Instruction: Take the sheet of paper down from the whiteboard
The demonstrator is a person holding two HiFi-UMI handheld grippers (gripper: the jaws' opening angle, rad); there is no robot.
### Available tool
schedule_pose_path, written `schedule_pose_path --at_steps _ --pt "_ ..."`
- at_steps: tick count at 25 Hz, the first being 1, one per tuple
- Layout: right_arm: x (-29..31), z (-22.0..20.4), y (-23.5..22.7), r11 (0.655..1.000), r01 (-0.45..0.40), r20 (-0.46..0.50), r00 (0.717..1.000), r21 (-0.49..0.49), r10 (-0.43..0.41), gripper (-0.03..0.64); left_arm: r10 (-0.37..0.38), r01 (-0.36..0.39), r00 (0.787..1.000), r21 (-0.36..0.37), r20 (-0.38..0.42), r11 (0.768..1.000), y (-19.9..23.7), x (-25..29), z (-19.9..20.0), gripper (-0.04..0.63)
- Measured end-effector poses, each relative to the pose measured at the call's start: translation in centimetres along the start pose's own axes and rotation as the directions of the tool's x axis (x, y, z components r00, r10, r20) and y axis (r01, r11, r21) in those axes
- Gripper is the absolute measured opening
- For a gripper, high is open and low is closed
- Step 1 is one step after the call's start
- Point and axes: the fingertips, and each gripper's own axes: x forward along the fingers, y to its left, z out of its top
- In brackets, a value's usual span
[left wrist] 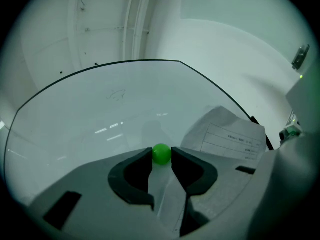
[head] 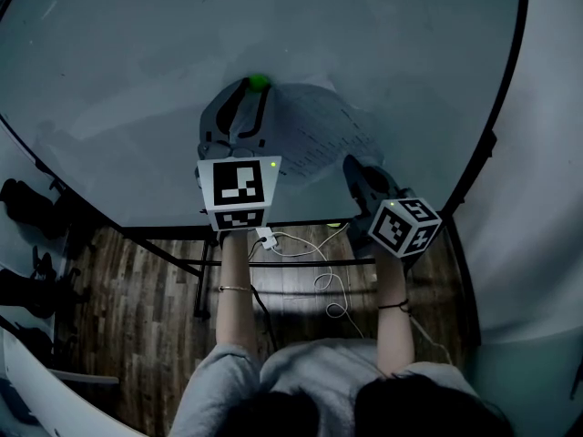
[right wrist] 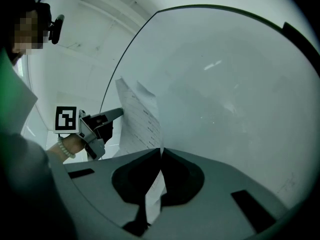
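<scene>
Whiteboard (head: 137, 80) paper (right wrist: 139, 121) pinched (right gripper view only)

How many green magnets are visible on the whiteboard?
1. The green magnet is held in the left gripper, at the top edge of the paper. More may be out of sight.

Glossy whiteboard (head: 137, 80), matt paper sheet (head: 319, 130), perhaps plastic green ball (left wrist: 161, 153).

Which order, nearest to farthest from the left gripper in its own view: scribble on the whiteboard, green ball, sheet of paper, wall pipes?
1. Green ball: clamped between the jaws.
2. Sheet of paper: just right of them.
3. Scribble: higher up the whiteboard, left.
4. Wall pipes: beyond the whiteboard's top edge.
</scene>
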Motion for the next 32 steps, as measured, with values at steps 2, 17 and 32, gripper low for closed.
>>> schedule_pose_path --at_steps 2,17,32 --pt "-0.3 0.0 0.0 1.0 0.002 -0.005 1.0 -0.005 -0.002 0.0 0.0 0.0 1.0 0.007 -0.011 1.0 -0.1 0.1 -0.4 0.12" --pt "-5.0 1.0 0.3 0.998 0.038 -0.017 0.999 -0.055 -0.039 0.0 -0.027 0.029 0.999 -0.073 0.027 0.997 -0.5 -1.7 -0.3 0.12" --pt "-7.6 0.2 0.2 0.971 0.002 -0.078 0.997 -0.241 -0.022 0.001 -0.032 0.031 0.999 -0.254 0.0 0.967 -1.8 -7.0 -4.8 0.095"
